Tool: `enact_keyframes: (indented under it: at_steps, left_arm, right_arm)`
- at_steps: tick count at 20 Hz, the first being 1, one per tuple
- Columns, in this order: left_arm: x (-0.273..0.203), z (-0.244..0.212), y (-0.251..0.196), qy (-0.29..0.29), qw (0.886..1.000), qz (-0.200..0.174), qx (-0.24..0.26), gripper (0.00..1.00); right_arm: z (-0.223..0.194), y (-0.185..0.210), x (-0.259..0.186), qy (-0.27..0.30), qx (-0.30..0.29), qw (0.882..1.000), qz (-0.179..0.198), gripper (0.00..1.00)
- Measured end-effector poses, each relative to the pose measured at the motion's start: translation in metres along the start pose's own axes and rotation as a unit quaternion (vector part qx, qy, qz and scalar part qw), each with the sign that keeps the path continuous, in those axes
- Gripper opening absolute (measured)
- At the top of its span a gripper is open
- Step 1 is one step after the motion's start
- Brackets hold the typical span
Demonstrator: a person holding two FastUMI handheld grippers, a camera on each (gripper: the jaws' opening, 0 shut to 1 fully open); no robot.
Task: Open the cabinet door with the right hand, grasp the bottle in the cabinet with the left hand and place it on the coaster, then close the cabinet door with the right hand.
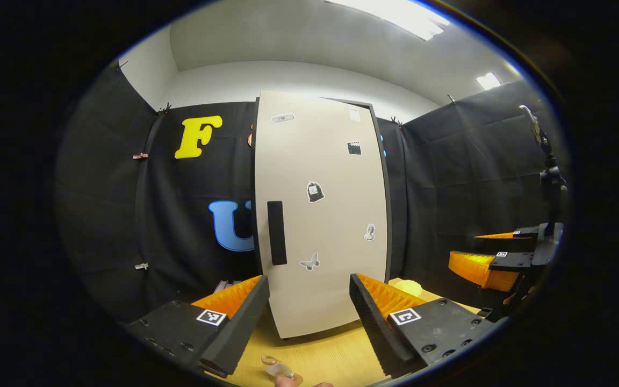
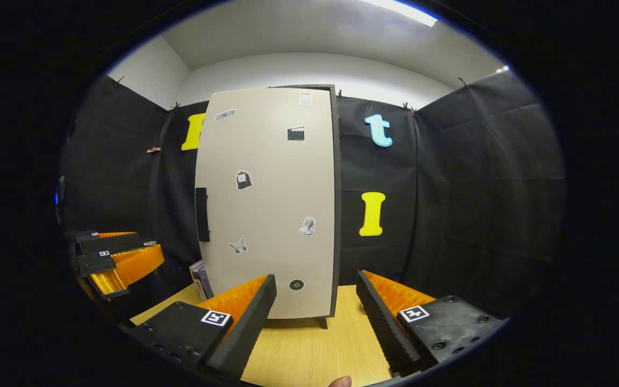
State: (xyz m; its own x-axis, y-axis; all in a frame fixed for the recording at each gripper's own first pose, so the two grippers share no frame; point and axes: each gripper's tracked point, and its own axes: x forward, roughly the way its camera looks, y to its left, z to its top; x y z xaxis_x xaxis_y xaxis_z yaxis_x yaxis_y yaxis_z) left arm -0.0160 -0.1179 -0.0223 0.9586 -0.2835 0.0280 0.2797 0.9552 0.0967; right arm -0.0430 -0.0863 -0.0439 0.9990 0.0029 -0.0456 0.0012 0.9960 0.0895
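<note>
Left claw [image 1: 309,317] and right claw [image 2: 315,317] both open wide, empty, above wooden tabletop [image 2: 309,349], closed cabinet door [image 2: 272,204] at far edge, black cloth walls around.

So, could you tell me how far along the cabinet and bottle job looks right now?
It looks essentially finished. Done: a small clear bottle sits at the left gripper view's bottom edge, apparently on a coaster, and the cabinet door is shut. In hand: nothing; the left hand-held gripper and right hand-held gripper are open and empty. Left: probably nothing.
</note>
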Motion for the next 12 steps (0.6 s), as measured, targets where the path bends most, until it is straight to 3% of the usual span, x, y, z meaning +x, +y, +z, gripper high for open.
enact_keyframes:
  at_steps: [12]
  left_arm:
    - [-0.0002, 0.0022, -0.0017, -0.006, 1.000, -0.003, 0.002, 0.95]
  right_arm:
    - [-0.0002, 0.0024, -0.0031, -0.005, -0.004, 1.000, -0.005, 0.97]
